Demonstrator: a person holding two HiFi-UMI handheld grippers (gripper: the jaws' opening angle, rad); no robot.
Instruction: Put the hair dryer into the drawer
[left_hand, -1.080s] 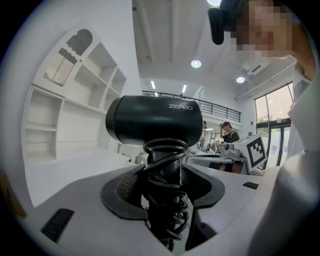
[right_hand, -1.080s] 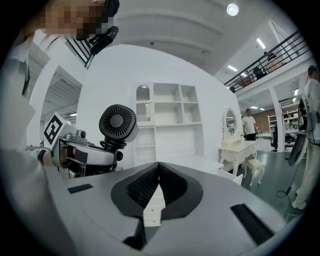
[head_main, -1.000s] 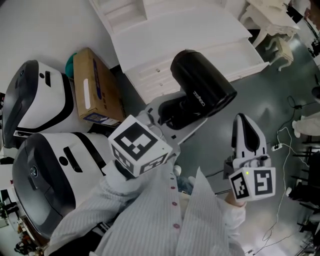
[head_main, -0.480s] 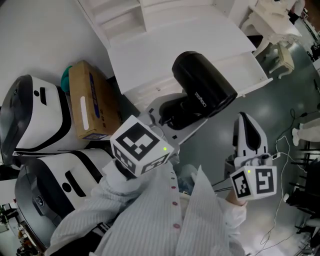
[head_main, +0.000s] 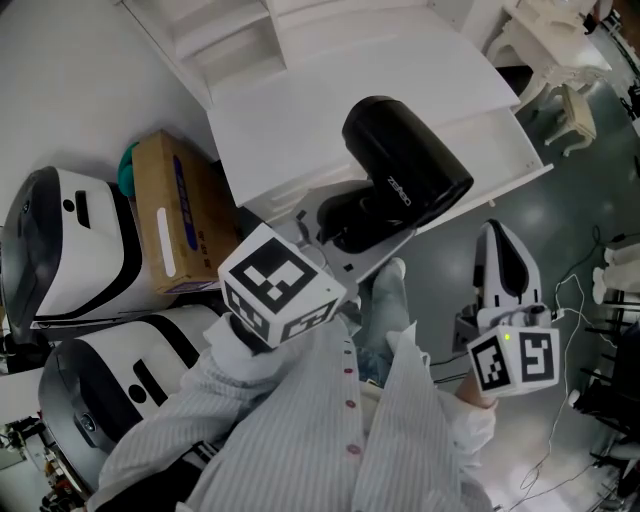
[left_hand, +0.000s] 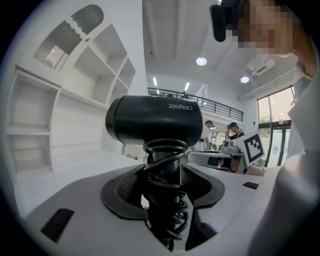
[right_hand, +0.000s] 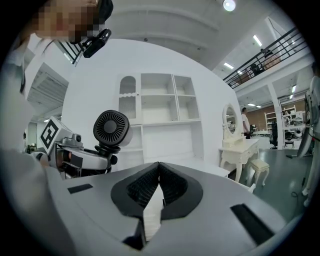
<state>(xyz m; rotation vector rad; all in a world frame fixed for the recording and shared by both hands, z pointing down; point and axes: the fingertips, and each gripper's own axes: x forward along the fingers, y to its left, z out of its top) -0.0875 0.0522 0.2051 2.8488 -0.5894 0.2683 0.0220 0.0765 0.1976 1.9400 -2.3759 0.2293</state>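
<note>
My right gripper (right_hand: 159, 167) has its jaws together, with nothing between them. My left gripper (left_hand: 162, 175) has its jaws clamped on the handle of the black hair dryer (head_main: 405, 170), which is wrapped in the coiled cord (left_hand: 165, 200). I hold it upright in the air, with the white tabletop (head_main: 300, 110) just beyond.

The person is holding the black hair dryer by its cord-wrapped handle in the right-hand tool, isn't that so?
No, it is the left tool that grips the black hair dryer by its cord-wrapped handle, as the left gripper view shows. The right tool is shut and empty.
</note>
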